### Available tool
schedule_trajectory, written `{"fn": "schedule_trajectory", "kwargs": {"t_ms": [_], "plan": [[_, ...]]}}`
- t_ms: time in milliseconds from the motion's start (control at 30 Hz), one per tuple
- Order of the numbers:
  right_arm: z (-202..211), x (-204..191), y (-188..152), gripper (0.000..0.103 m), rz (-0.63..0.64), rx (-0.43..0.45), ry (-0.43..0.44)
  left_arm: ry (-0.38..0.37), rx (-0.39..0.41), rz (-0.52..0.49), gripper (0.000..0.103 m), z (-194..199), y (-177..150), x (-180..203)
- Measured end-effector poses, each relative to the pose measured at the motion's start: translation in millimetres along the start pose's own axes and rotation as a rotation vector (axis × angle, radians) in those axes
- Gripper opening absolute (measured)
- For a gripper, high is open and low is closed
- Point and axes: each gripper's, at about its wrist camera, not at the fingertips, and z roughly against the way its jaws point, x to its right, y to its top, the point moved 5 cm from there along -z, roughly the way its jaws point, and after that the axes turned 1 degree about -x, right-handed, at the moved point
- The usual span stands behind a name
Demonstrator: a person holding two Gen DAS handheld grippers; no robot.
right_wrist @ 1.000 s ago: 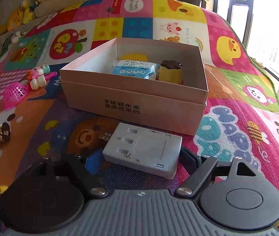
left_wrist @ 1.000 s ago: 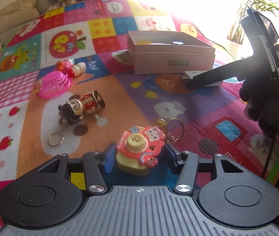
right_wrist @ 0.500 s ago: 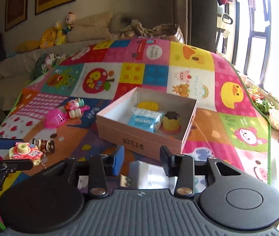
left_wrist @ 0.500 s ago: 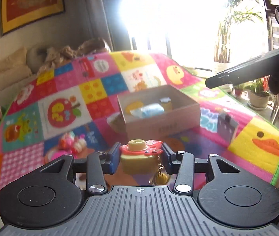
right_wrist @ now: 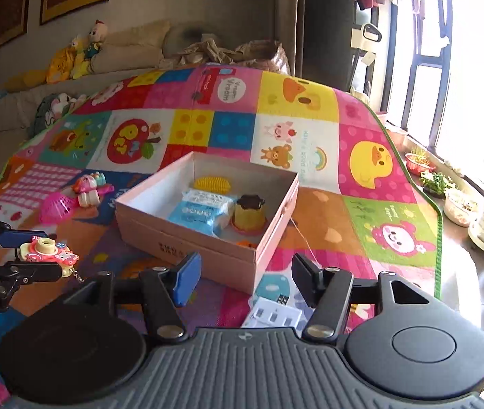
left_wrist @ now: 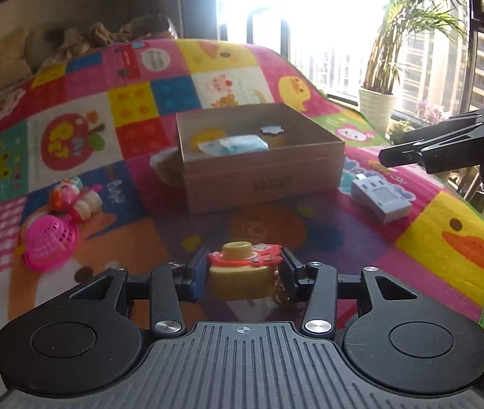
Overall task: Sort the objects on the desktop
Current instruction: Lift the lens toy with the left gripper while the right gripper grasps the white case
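Left gripper (left_wrist: 243, 267) clamps toy camera (left_wrist: 242, 272), short of box (left_wrist: 262, 170). Right gripper (right_wrist: 242, 277) fingers wide apart, holding nothing, above white adapter (right_wrist: 272, 315).

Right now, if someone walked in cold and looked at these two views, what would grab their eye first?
Probably the loud patchwork play mat covering the whole surface, and the open pink box at its middle holding a blue packet and a yellow pudding toy. Next, the left tongs clamped on a small toy camera held above the mat, while the right tongs gape open over a white adapter.
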Motion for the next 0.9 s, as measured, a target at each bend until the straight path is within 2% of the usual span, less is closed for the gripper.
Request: {"fn": "schedule_trajectory", "kwargs": {"t_ms": [67,133,233,300,400,467,533,600,667,867,900], "plan": [[-12.8,-0.8,-20.3,0.064,0.012,-0.046,-0.026,0.001,-0.040,0.016,0.050,-2.5,-20.3,-4.4],[-22.2,0.4,-34.8,0.071,0.008,-0.078,-0.048,-0.013,-0.056,0.027,0.051,0.4,-31.4,-5.6],[-31.5,5.9,-46.2,0.080,-0.024,-0.098,-0.078,-0.055,-0.083,0.044,0.059,7.6,-43.7,-3.4],[-35.2,9.7,-50.6,0.080,-0.048,-0.108,-0.084,-0.096,-0.094,0.062,0.067,11.9,-47.1,0.7],[-39.4,13.4,-54.4,0.081,-0.072,-0.122,-0.093,-0.235,-0.112,0.096,0.072,19.1,-45.5,10.3],[-39.9,14.7,-56.3,0.082,-0.080,-0.126,-0.098,-0.301,-0.088,0.074,0.074,27.4,-42.6,19.6],[-38.8,15.2,-57.0,0.082,-0.084,-0.124,-0.099,-0.294,-0.048,0.016,0.079,33.7,-38.4,24.9],[-37.2,15.2,-57.3,0.083,-0.084,-0.121,-0.101,-0.254,-0.013,-0.029,0.084,35.2,-34.2,24.5],[-35.0,15.2,-58.2,0.083,-0.083,-0.117,-0.103,-0.210,-0.011,-0.070,0.087,28.7,-32.6,22.4],[-30.7,15.9,-59.8,0.084,-0.102,-0.116,-0.098,-0.163,-0.075,-0.154,0.085,-9.9,-37.6,29.4],[-29.6,16.0,-59.8,0.084,-0.102,-0.114,-0.096,-0.166,-0.071,-0.148,0.078,-11.3,-35.9,29.6]]}}
